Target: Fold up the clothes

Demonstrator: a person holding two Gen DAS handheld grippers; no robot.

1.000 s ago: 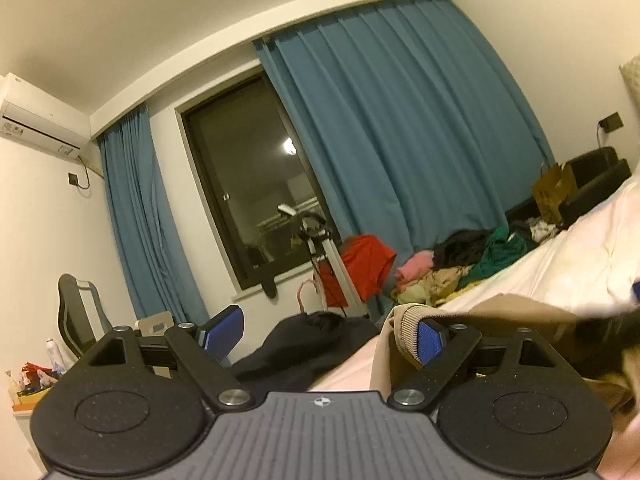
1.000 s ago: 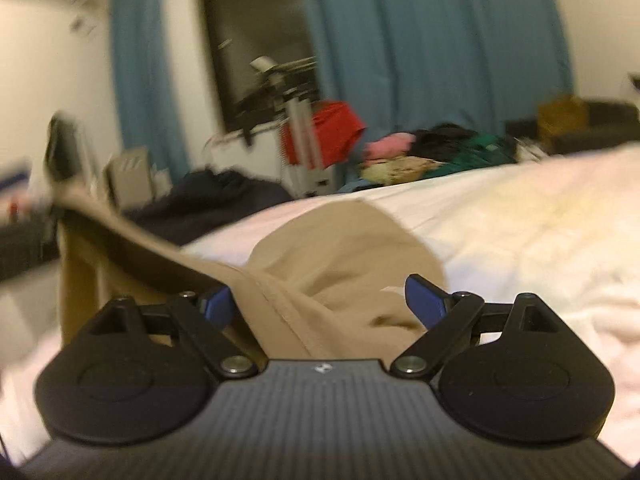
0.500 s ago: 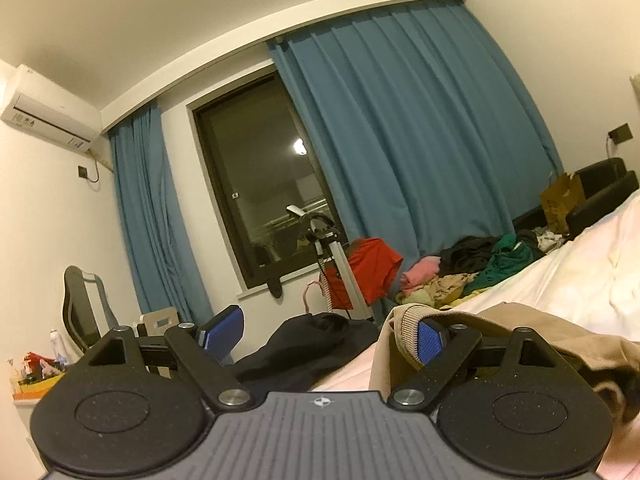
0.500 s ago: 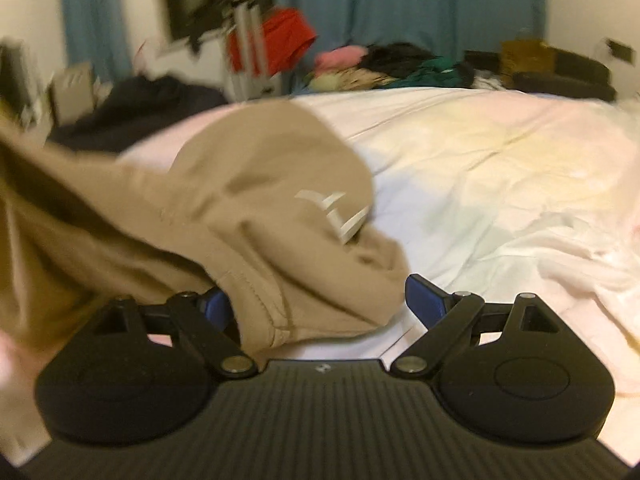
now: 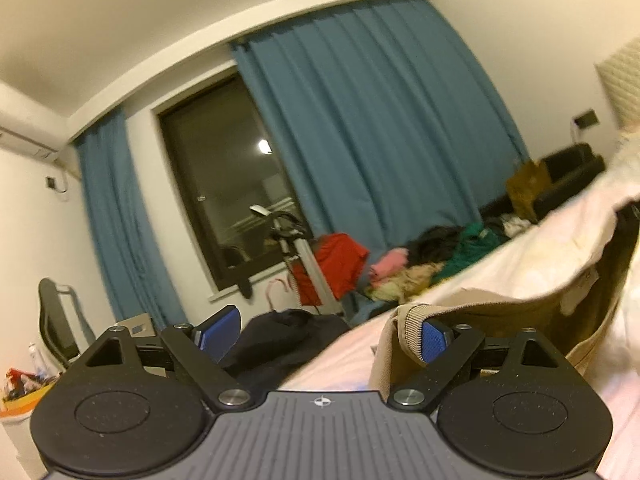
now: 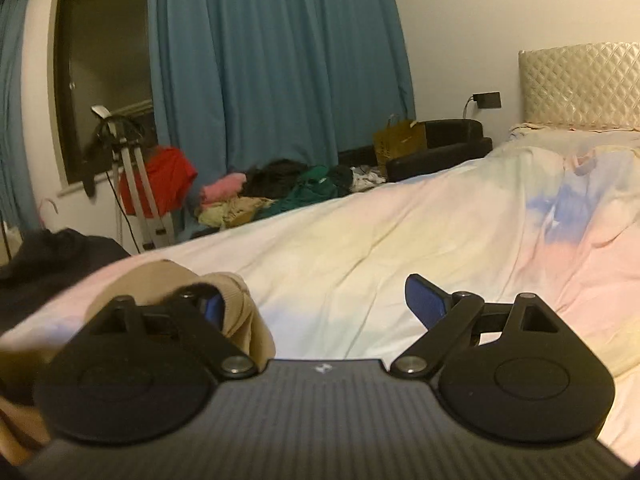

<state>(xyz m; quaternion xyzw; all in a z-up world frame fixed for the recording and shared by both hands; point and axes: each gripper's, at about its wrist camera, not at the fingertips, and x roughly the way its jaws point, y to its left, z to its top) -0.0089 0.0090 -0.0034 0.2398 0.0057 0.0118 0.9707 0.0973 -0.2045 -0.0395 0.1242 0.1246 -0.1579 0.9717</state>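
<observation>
The left gripper (image 5: 326, 334), a black two-finger tool with blue pads, has its fingers spread wide apart. A ribbed tan cuff of the khaki cotton garment (image 5: 480, 320) is hooked over its right blue pad (image 5: 434, 340), wrapping that one finger, while the other finger stands clear of any cloth. The garment hangs loosely from there, its inside and a small pale label showing, and stretches off to the right above the pale pastel bed sheet (image 5: 520, 256).

The right gripper (image 6: 320, 304) likewise stands released, its two blue-padded fingers well apart. The ribbed tan edge of the same garment (image 6: 236, 312) drapes over its left finger, covering part of the pad, and bunched folds of it lie on the sheet (image 6: 400, 248) just beside and behind that finger. The right finger is bare, with only the sheet beyond it. Neither tool pinches the fabric between its pads; the cloth merely hangs on one finger of each.

At the far edge of the bed lies a mixed heap of clothes (image 6: 288, 192) in pink, black, green and yellow. A red cloth (image 6: 164, 184) hangs by a metal stand near the dark window (image 5: 224, 196), which is flanked by long blue curtains (image 5: 376, 136). A quilted cream headboard (image 6: 580, 84) rises at the right, and a dark bundle (image 5: 288, 340) lies beside the bed.
</observation>
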